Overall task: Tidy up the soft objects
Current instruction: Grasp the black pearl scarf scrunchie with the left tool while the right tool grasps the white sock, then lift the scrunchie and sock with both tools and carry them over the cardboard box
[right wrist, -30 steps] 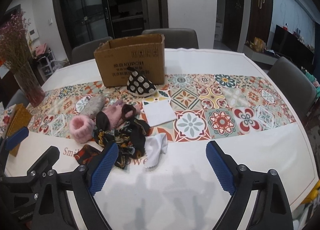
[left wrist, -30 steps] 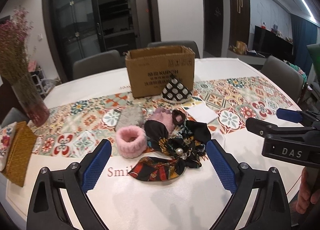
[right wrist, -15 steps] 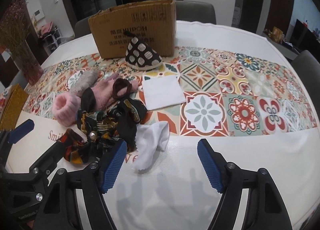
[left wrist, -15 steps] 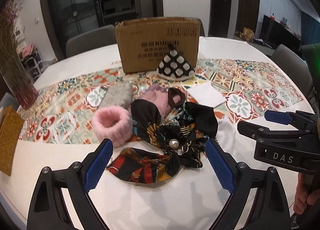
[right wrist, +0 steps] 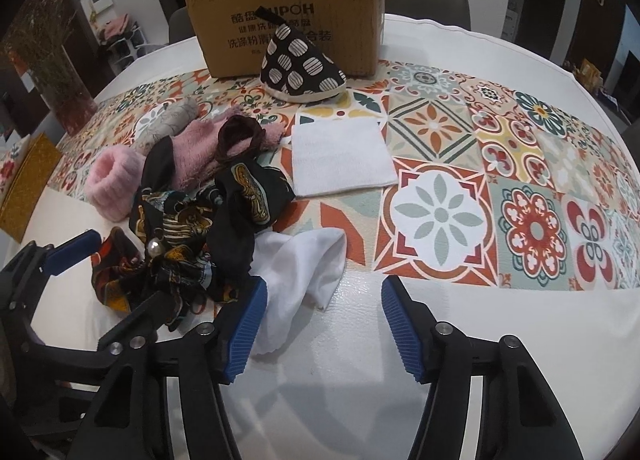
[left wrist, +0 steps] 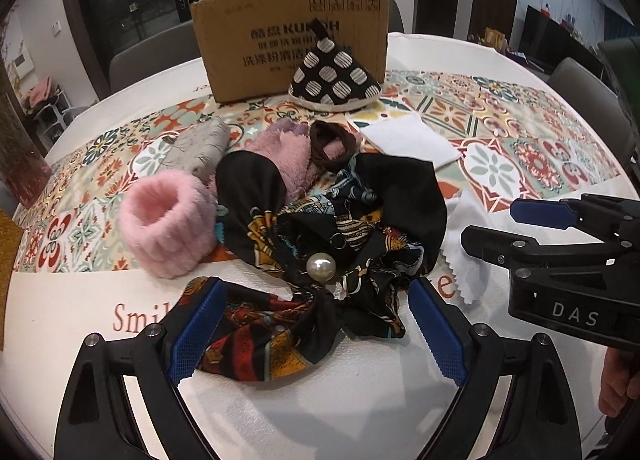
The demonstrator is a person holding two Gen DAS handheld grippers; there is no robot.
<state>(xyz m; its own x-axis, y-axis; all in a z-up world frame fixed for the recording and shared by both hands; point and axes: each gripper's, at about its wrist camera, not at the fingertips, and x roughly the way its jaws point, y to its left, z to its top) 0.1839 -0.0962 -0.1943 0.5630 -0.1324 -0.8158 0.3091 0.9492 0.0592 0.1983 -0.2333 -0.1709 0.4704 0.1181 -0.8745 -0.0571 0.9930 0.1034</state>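
Observation:
A pile of soft things lies on the white table (left wrist: 320, 400). A dark patterned scarf (left wrist: 320, 228) with a pearl is at its front, and its front part lies between the wide-apart fingers of my open left gripper (left wrist: 316, 326). Behind it sit a pink fluffy band (left wrist: 168, 220), a pink towel (left wrist: 280, 156), a brown hair tie (left wrist: 332, 144) and a grey pouch (left wrist: 204, 144). My right gripper (right wrist: 324, 320) hangs low over a thin white cloth (right wrist: 304, 260). Its jaws are closing; the cloth's edge lies by the left finger, unpinched.
A cardboard box (right wrist: 280, 20) stands at the back with a polka-dot cone pouch (right wrist: 300, 68) leaning on it. A folded white cloth (right wrist: 340, 156) lies on the tiled runner (right wrist: 520, 180). A vase of dried flowers (right wrist: 68, 72) and a yellow mat (right wrist: 24, 184) are at the left.
Both grippers have dropped toward the table and closed in on the pile. The right jaws have narrowed; the left jaws stay wide. Nothing on the table has moved.

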